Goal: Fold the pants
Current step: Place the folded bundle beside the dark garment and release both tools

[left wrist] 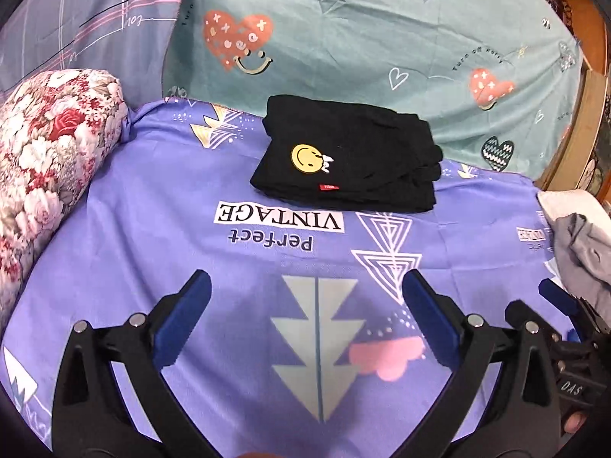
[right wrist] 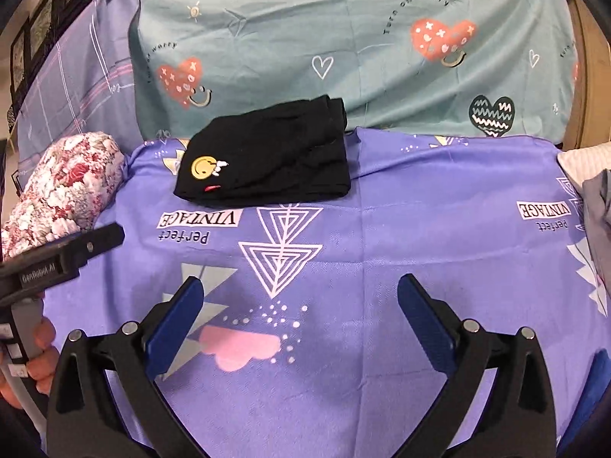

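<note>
Black pants with a yellow smiley patch lie folded into a compact rectangle at the far side of the purple sheet. They also show in the right wrist view. My left gripper is open and empty, held above the sheet well short of the pants. My right gripper is open and empty too, near the front, with the pants ahead and to its left. The left gripper's body shows at the left edge of the right wrist view.
A floral bolster pillow lies along the left. A teal heart-print sheet covers the back. Grey and white clothes are piled at the right edge. A wooden bed frame runs along the far right.
</note>
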The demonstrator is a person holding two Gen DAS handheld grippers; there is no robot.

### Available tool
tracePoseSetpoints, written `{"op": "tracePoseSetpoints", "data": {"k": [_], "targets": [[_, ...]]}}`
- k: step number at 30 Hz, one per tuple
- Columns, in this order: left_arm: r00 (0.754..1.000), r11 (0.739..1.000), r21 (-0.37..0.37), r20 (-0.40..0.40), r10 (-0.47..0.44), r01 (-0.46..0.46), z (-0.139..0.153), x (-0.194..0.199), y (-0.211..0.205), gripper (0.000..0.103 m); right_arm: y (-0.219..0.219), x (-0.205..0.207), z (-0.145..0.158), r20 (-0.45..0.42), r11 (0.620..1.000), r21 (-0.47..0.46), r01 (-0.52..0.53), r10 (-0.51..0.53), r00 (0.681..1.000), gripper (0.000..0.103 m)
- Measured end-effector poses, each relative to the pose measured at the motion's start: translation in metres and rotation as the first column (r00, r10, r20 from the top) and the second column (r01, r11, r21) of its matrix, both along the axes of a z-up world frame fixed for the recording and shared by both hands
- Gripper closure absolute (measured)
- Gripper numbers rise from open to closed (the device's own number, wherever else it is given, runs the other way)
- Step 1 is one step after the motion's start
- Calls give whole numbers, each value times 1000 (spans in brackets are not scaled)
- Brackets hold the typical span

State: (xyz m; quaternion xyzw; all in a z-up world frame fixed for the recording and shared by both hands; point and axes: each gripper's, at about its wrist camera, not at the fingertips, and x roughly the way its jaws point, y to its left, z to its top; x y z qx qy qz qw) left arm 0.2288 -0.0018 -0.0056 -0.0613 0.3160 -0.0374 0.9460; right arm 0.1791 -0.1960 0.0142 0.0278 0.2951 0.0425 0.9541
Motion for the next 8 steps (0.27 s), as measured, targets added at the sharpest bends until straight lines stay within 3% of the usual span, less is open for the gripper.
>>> {"op": "tracePoseSetpoints", "data": {"k": [8], "targets": [[998,999,-21,50,36,-35,-5,-38,3,2,4,-33,-5,21,1000,12,15,-15,1000,1]]}}
